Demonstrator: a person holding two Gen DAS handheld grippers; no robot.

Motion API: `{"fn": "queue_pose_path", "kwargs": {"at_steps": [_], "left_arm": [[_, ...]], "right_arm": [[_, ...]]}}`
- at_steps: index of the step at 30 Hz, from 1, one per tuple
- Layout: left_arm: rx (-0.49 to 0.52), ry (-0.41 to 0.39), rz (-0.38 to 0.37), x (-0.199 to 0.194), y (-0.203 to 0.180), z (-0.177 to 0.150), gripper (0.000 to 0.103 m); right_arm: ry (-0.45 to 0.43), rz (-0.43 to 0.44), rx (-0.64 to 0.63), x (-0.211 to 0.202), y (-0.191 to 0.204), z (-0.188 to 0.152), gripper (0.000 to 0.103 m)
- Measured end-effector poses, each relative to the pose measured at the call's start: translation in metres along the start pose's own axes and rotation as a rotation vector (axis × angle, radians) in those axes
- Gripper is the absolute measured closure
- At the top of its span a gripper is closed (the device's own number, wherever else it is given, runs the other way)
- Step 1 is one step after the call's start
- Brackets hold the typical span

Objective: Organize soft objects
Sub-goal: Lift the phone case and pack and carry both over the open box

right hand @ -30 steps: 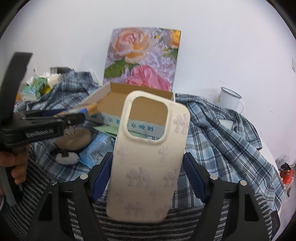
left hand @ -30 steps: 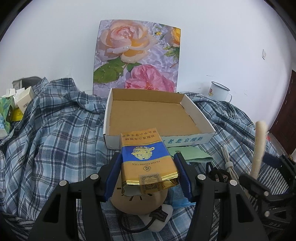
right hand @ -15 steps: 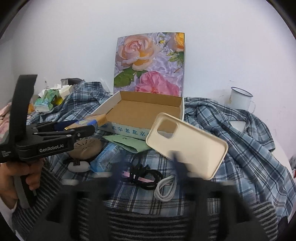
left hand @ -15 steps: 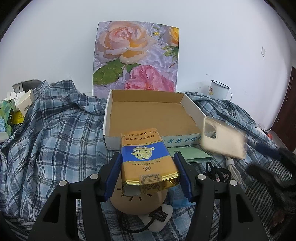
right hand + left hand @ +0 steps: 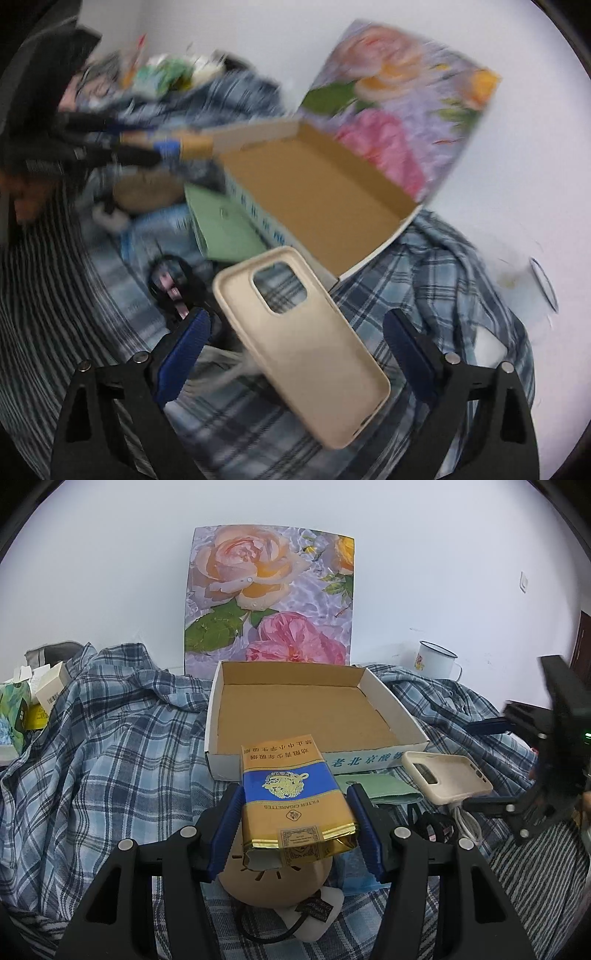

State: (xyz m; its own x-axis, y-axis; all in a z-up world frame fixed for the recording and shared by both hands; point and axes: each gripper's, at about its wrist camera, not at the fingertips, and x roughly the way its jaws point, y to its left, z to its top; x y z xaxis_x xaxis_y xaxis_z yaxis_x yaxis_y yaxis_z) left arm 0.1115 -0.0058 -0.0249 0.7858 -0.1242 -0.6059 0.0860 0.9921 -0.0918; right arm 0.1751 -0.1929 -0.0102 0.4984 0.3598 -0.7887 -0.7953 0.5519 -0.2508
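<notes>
A home: plaid shirt (image 5: pixel 110 760) spread out, enamel mug (image 5: pixel 436 661), rose picture (image 5: pixel 269 598).

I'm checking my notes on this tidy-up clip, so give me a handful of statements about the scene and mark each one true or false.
1. The left gripper grips a gold and blue cigarette pack. True.
2. The cardboard box holds a phone case. False: nothing lies in it.
3. The right gripper clamps the phone case. False: its jaws are opening, with gaps on both sides of the case.
4. A white enamel mug stands near the wall. True.
5. The floral board lies flat. False: it stands upright behind the box.
</notes>
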Motion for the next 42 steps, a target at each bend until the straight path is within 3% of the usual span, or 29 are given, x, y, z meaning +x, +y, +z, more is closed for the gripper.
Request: {"fn": "queue_pose_path", "kwargs": {"at_steps": [4,7,11,15,20,25,34,42], "left_arm": [[0.002,0.004,0.001,0.000,0.001,0.000,0.043],[0.005,0.006,0.000,0.000,0.000,0.000,0.043],[0.017,0.007,-0.002,0.001,-0.003,-0.001,0.043],[0.039,0.010,0.001,0.002,-0.008,-0.001,0.043],[0.031,0.014,-0.005,0.002,-0.005,-0.001,0.043],[0.033,0.011,-0.005,0.002,-0.005,-0.001,0.043],[0.037,-0.007,-0.007,-0.002,-0.007,-0.001,0.043],[0.032,-0.053,-0.015,-0.012,-0.007,0.002,0.043]], "right_arm": [[0.034,0.145,-0.070,0.018,-0.008,-0.003,0.009],[0.067,0.184,-0.083,0.032,-0.017,-0.006,0.009],[0.092,0.344,0.022,0.047,-0.042,-0.014,0.009],[0.102,0.392,0.050,0.053,-0.051,-0.019,0.008],[0.078,0.386,0.030,0.049,-0.047,-0.017,0.021],[0.043,0.364,0.037,0.035,-0.048,-0.020,0.026],[-0.072,0.270,0.081,-0.010,-0.047,-0.017,0.028],[-0.185,0.129,0.112,-0.039,-0.038,0.001,0.028]]}}
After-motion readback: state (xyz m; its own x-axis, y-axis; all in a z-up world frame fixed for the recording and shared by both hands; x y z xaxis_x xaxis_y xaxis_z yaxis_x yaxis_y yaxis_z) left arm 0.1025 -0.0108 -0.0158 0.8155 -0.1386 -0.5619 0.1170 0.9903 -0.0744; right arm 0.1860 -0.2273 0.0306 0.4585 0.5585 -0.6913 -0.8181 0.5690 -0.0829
